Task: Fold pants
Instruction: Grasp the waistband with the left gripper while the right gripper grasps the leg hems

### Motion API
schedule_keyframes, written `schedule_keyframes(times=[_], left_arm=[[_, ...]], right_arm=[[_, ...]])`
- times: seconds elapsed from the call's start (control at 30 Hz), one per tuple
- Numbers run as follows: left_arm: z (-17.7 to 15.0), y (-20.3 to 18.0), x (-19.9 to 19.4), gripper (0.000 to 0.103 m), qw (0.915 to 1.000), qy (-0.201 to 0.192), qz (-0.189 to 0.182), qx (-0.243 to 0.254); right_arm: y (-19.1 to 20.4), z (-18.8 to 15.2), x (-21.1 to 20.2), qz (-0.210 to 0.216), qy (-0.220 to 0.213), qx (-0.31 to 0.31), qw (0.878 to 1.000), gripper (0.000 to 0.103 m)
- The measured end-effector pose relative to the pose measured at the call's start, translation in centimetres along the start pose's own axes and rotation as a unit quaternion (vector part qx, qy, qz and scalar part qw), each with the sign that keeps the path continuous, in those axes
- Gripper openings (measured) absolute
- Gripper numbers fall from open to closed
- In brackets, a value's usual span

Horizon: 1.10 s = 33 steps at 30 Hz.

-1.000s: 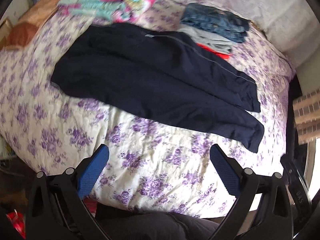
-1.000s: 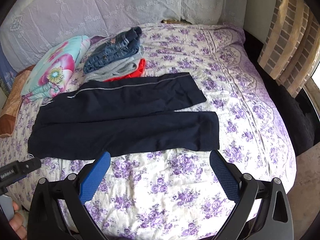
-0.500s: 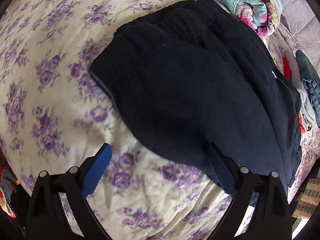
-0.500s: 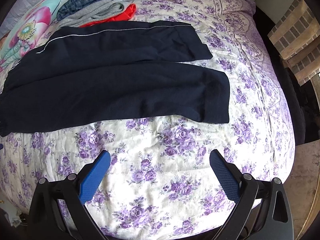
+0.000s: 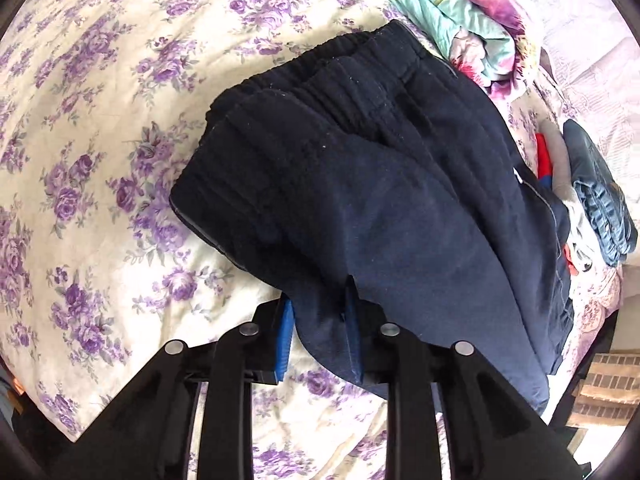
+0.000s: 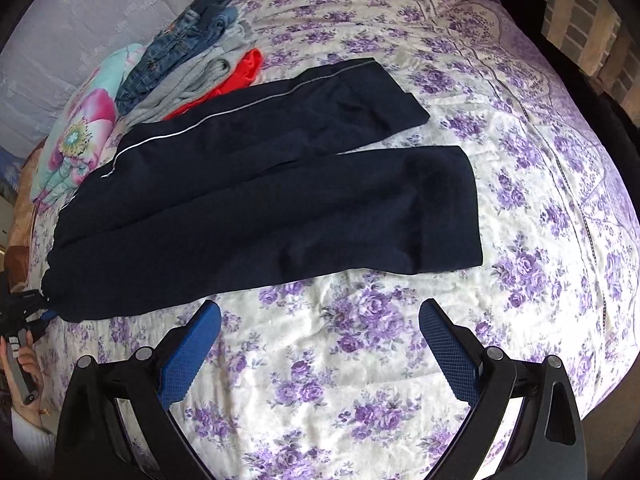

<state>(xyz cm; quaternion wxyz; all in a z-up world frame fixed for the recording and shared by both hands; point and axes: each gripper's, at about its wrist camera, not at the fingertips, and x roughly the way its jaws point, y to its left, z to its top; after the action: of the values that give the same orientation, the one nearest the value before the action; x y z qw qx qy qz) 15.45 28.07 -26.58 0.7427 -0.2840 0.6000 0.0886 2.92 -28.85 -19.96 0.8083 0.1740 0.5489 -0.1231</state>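
Left wrist view: left gripper (image 5: pixel 320 332) clamped on a fold of dark cloth near the waist end of the pants (image 5: pixel 380 200), blue pads pressed close with fabric bunched between them at 6 o'clock. Elastic waistband gathered toward 12 o'clock, seat and legs trailing off to 3 o'clock across the flowered bedspread (image 5: pixel 88 160).

Right wrist view: right gripper (image 6: pixel 320 344) hanging above bare bedspread, fingers wide apart and holding nothing. Pants spread flat through the middle of the frame, waist at 9 o'clock, the two leg ends at 2 and 3 o'clock, legs side by side and slightly splayed; pale stripe down the far leg.

Probably soft, light and floppy: no stiffness, likely to sag and drag on the quilt when lifted, edges prone to slipping out of line. Best taken, by this reckoning, at a hem corner of the near leg around 3 o'clock, matching the grip already at the waist, so both ends lift together for a lengthwise fold.

No boxes or baskets in sight. Only a stack of folded clothes (image 6: pixel 188 64) at 11 o'clock, jeans on top, grey and red beneath, just beyond the far leg, with a floral blanket (image 6: pixel 80 132) at 10 o'clock.
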Motion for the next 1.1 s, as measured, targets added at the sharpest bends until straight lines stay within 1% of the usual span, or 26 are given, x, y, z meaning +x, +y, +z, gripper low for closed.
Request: schedule_keyframes(times=[0.07,0.13,0.2,0.23,0.33,0.37,0.4,0.43,0.47,0.5,0.53,0.57,0.67,0.73,0.8,0.93,1.0,1.03,1.1], left_arm=[[-0.8,0.4,-0.2,0.022,1.0000,-0.007,0.000,-0.002],[-1.3,0.7,-0.4,0.022,1.0000,-0.006,0.002,-0.004],[-0.7,1.5,-0.2,0.022,1.0000,-0.001,0.004,-0.002],[-1.1,0.9,0.3,0.022,1.0000,0.002,0.007,-0.003],[-1.0,0.1,1.1,0.022,0.9998,0.010,0.016,-0.008],[-0.8,0.0,1.3,0.022,0.9997,0.011,0.020,-0.007],[-0.6,-0.2,1.4,0.022,0.9996,0.012,0.025,-0.005],[-0.5,-0.4,1.5,0.022,0.9995,0.012,0.028,-0.004],[-0.4,-0.5,1.6,0.022,0.9994,0.013,0.031,-0.003],[-0.3,-0.6,1.7,0.022,0.9994,0.012,0.032,-0.003],[-0.2,-0.6,1.7,0.021,0.9994,0.012,0.033,-0.004],[-0.3,-0.4,1.5,0.021,0.9994,0.010,0.032,-0.006],[-0.7,-0.2,0.4,0.019,0.9997,-0.004,0.019,-0.011],[-1.2,0.3,-0.6,0.019,0.9996,-0.016,0.016,-0.015],[-2.1,0.7,-1.9,0.018,0.9993,-0.026,0.022,-0.016],[-4.6,1.2,-4.5,0.017,0.9989,-0.042,0.019,-0.009],[-5.8,1.9,-5.5,0.017,0.9987,-0.044,0.026,-0.005],[-6.3,2.4,-5.8,0.017,0.9988,-0.041,0.026,-0.005],[-7.0,3.5,-5.7,0.017,0.9992,-0.029,0.026,-0.007]], right_arm=[[-2.0,0.1,1.5,0.018,0.012,0.038,0.999,0.099],[-3.8,0.2,3.4,0.043,0.024,0.080,0.996,0.099],[-5.2,0.4,5.4,0.067,0.038,0.118,0.990,0.099],[-5.8,0.6,6.5,0.082,0.045,0.137,0.986,0.099],[-7.3,1.2,9.5,0.116,0.061,0.198,0.972,0.099],[-7.7,1.5,9.9,0.124,0.052,0.219,0.967,0.099],[-8.1,1.8,9.9,0.136,0.033,0.239,0.961,0.086],[-8.5,2.2,9.9,0.147,0.019,0.254,0.956,0.067],[-8.8,2.6,10.5,0.177,0.020,0.265,0.948,0.002],[-9.3,2.9,11.3,0.199,0.033,0.285,0.937,0.005],[-9.8,2.9,11.5,0.206,0.030,0.305,0.929,0.004],[-9.8,3.1,11.2,0.211,0.025,0.309,0.927,0.004],[-9.0,3.5,9.0,0.190,0.008,0.279,0.941,0.004],[-9.0,3.3,6.9,0.189,0.004,0.269,0.944,0.004],[-9.5,2.6,4.6,0.186,0.004,0.258,0.948,0.004],[-10.1,0.7,1.6,0.173,0.018,0.238,0.956,0.004],[-10.3,-0.5,1.3,0.153,0.028,0.225,0.962,0.004],[-10.5,-1.0,1.7,0.146,0.035,0.223,0.963,0.004],[-11.3,-2.6,3.3,0.132,0.056,0.234,0.962,0.004]])
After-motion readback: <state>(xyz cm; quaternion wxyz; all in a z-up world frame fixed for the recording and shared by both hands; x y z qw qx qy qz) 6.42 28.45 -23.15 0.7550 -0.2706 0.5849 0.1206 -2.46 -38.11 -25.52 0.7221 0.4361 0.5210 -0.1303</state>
